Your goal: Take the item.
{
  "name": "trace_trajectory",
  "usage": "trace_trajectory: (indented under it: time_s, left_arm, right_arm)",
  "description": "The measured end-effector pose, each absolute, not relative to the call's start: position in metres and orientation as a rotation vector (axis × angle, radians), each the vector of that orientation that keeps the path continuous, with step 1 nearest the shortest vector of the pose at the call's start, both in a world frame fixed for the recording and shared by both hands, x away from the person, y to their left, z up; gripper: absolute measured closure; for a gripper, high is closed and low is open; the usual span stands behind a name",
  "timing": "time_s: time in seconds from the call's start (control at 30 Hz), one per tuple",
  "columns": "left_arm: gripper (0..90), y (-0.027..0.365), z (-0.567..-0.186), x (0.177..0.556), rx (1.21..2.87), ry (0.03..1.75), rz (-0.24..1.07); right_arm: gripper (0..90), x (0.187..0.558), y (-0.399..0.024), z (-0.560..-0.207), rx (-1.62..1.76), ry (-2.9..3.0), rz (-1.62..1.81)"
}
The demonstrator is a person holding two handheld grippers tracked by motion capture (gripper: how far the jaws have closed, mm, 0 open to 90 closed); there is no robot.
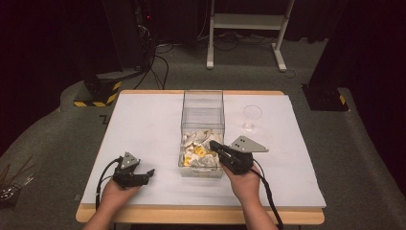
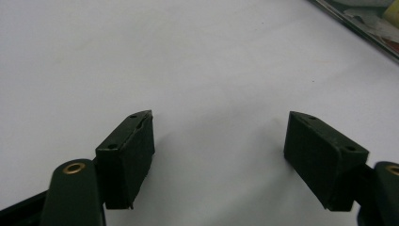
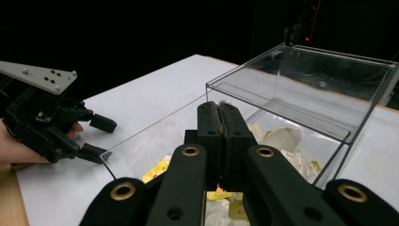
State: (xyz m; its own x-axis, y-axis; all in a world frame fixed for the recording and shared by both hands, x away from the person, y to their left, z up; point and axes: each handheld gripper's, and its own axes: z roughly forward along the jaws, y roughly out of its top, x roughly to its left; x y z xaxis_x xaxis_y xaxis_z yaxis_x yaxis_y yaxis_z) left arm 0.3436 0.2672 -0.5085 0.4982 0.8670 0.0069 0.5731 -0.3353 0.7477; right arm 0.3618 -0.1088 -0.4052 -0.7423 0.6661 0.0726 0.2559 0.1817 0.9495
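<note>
Box: clear plastic box point(image 1: 203, 125) at the middle of the bench point(image 1: 143, 129), its near end full of white and yellow packets point(image 1: 197, 152).
Right claw point(image 1: 213, 144): jaws pressed together, empty — over the box's near right rim.
Left claw point(image 2: 219, 157): jaws wide, empty, low over the bench near its front edge.
Handling: packets look light, crinkly, slippery — pinch one by a flat edge.
Writing: none readable.

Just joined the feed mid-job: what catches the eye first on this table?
The clear plastic box at the table's middle, with white and yellow scraps heaped in its near end. The right gripper, jaws shut, pokes over its near right corner, while the left gripper rests open on the white table to the left.
</note>
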Motion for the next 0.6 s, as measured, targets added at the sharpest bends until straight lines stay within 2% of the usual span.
trace_trajectory:
  time_s: [0.6]
  left_arm:
    - [25.4, 0.267, -0.509, 0.344, 2.044, 1.178, 0.538]
  right_arm:
    - [88.9, 0.355, -0.142, -0.379, 0.884, 1.953, 1.654]
